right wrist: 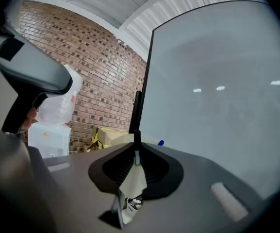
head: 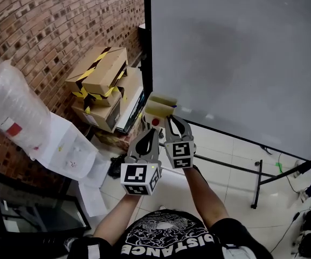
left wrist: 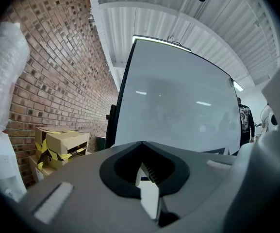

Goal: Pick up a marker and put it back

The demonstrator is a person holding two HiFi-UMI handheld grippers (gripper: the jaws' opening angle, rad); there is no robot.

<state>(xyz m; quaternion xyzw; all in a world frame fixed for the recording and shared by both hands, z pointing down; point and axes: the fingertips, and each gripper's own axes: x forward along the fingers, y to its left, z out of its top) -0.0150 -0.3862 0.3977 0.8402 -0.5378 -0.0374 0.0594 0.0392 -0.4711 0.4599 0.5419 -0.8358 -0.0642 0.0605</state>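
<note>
Red-brown brick wall (head: 47, 31) and taped brown cardboard boxes (head: 98, 74) fill the head view from 9 to 11 o'clock, and the left gripper (head: 150, 134) and right gripper (head: 171, 118) point side by side at a cream box-shaped holder (head: 159, 106) by the grey whiteboard's (head: 236, 53) lower corner. In the left gripper view its fingers are closed tip to tip. In the right gripper view its fingers clamp a thin dark marker (right wrist: 137, 140) at their tips, standing toward 12 o'clock, with the holder just beyond.

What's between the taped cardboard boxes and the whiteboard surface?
The whiteboard's black side post stands between the cardboard boxes and the whiteboard surface. The head view and the left gripper view both show it.
</note>
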